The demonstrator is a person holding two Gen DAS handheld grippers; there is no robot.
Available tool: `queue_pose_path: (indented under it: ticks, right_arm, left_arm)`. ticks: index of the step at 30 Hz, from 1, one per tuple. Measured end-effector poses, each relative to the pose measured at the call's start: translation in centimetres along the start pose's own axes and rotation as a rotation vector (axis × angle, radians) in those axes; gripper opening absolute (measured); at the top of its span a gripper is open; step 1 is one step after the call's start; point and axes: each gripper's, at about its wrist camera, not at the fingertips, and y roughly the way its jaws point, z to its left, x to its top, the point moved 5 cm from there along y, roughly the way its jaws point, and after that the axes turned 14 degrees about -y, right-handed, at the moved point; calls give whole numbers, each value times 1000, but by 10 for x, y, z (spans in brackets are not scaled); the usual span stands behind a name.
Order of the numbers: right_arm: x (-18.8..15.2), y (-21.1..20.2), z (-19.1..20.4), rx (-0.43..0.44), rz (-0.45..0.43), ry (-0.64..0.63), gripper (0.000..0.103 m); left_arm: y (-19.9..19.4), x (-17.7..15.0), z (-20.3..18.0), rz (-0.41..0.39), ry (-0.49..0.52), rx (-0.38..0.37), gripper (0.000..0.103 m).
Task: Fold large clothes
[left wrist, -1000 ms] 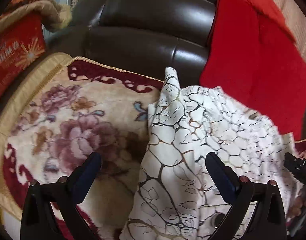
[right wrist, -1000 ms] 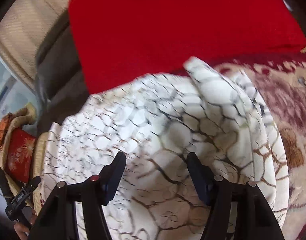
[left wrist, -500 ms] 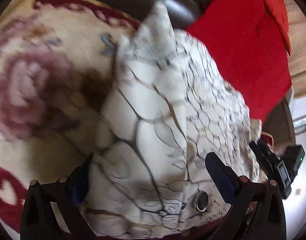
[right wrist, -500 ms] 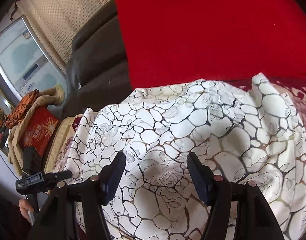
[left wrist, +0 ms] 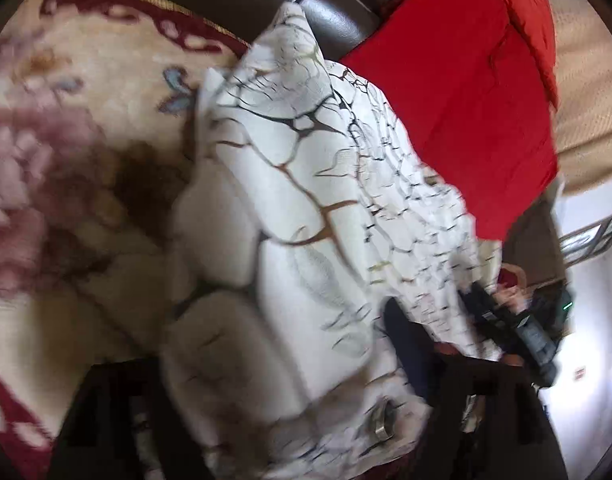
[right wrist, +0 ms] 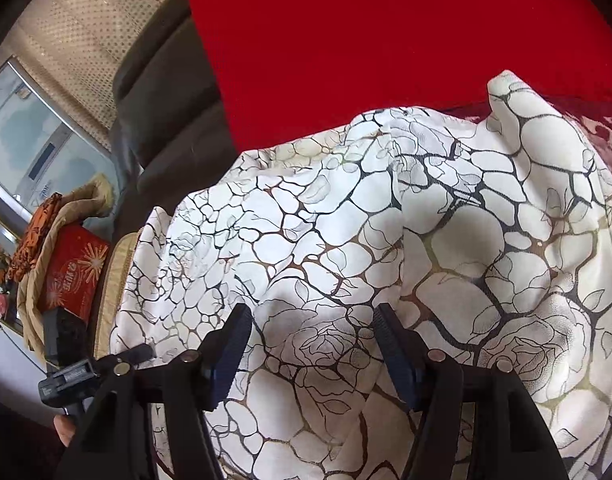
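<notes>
a: garment [right wrist: 386,240] status? white fabric, black and gold crackle print with roses, bunched in a heap on the floral blanket [left wrist: 85,152] over the dark leather sofa [right wrist: 161,120]. red cloth [right wrist: 386,40] drapes the sofa back just behind it.

b: left claw [left wrist: 281,380]?

a: left view is blurred. a thick fold of the garment sits between its fingers, one dark blue pad [left wrist: 406,344] visible against the fabric on the right, the other side hidden under cloth. jaws have just been closing in on the fold. can't tell whether the pads press on it. metal snap [left wrist: 382,424] on the fabric near the bottom edge.

b: right claw [right wrist: 312,356]?

a: jaws apart, partway. blue pads [right wrist: 229,352] hover over the garment's near side, fabric under and between them, nothing pinched that i can see.

b: anything else?

a: red box [right wrist: 75,268] and orange cloth [right wrist: 37,232] on a side stand left of the sofa. left claw's black body also shows at the right view's lower left.
</notes>
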Motion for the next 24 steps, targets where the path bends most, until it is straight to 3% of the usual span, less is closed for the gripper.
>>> queue_pose_path:
  ticks: [4, 5, 6, 7, 11, 12, 13, 14, 16, 17, 18, 22, 23, 24]
  right_arm:
    - [-2, 1, -1, -7, 3, -4, 67]
    - [-2, 1, -1, -7, 4, -4, 67]
    - [-2, 1, -1, -8, 5, -5, 67]
    - [-2, 1, -1, -9, 7, -7, 67]
    - [-2, 3, -3, -5, 12, 2, 67]
    - [-2, 3, -3, -5, 12, 2, 67]
    - [-2, 3, -3, -5, 12, 0, 67]
    - [-2, 3, -2, -5, 12, -1, 67]
    - [-2, 2, -1, -4, 12, -5, 67]
    - [-2, 2, -1, -3, 12, -6, 67]
    - [-2, 2, -1, -2, 11, -6, 66]
    - [-3, 1, -2, 6, 10, 4, 66]
    - [-3, 1, -2, 7, 10, 7, 66]
    - [-3, 1, -3, 7, 11, 8, 66]
  left_arm:
    - [6, 0, -10, -10, 41, -38, 89]
    - [6, -2, -16, -14, 64, -61, 75]
    - [4, -3, -21, -25, 91, -73, 52]
    - [1, -3, -27, -46, 129, -78, 44]
    - [0, -4, -35, -55, 165, -110, 48]
    - [5, -2, -32, -47, 146, -83, 56]
    - [10, 0, -28, -28, 117, -73, 72]
    - [18, 1, -21, -1, 66, -74, 74]
    - [21, 4, -19, -12, 47, -79, 66]
    - [20, 5, -21, -19, 63, -79, 47]
    - [18, 4, -23, -24, 83, -80, 42]
    - [18, 2, -34, -61, 139, -72, 39]
    - [21, 2, -35, -64, 139, -61, 42]
    - [23, 4, -33, -62, 114, -51, 56]
